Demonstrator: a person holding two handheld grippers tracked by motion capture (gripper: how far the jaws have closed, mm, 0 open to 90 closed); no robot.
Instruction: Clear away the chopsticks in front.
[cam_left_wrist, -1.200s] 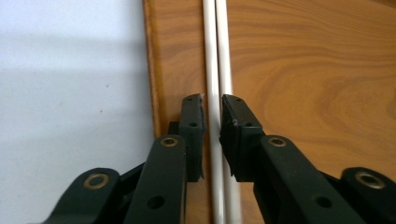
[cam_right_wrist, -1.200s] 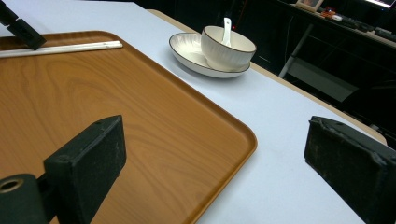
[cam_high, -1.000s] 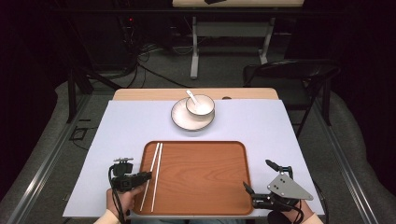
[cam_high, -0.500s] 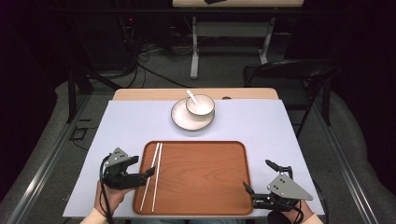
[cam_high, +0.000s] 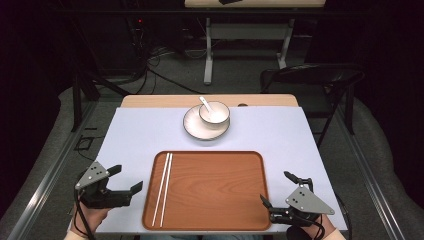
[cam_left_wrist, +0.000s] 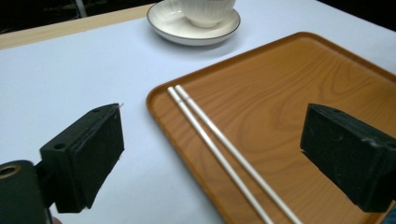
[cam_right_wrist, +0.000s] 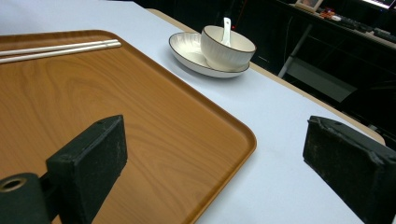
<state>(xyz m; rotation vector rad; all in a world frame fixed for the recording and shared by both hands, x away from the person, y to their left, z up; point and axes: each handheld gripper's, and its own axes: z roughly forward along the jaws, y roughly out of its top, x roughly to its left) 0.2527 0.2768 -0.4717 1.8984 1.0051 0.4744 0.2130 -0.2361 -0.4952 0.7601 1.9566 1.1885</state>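
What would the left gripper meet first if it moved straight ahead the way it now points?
Most likely the chopsticks on the tray. The left gripper, jaws open, faces them across the tray's near rim. Its height is unclear, so it could catch the rim first.

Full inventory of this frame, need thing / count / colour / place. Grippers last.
tray: 1, brown wood-grain, near middle of the table
chopsticks: 2, white, side by side along the tray's left part
plate: 1, white with dark rim, on the sheet beyond the tray
bowl: 1, white, standing on the plate
spoon: 1, white, resting in the bowl
sheet: 1, pale lilac-white, covering the tabletop
table: 1, light wood, far edge showing past the sheet
chair: 1, black, on the floor beyond the table's right corner
left hand-held gripper: 1, black, open, left of the tray
right hand-held gripper: 1, black, open, at the tray's near right corner
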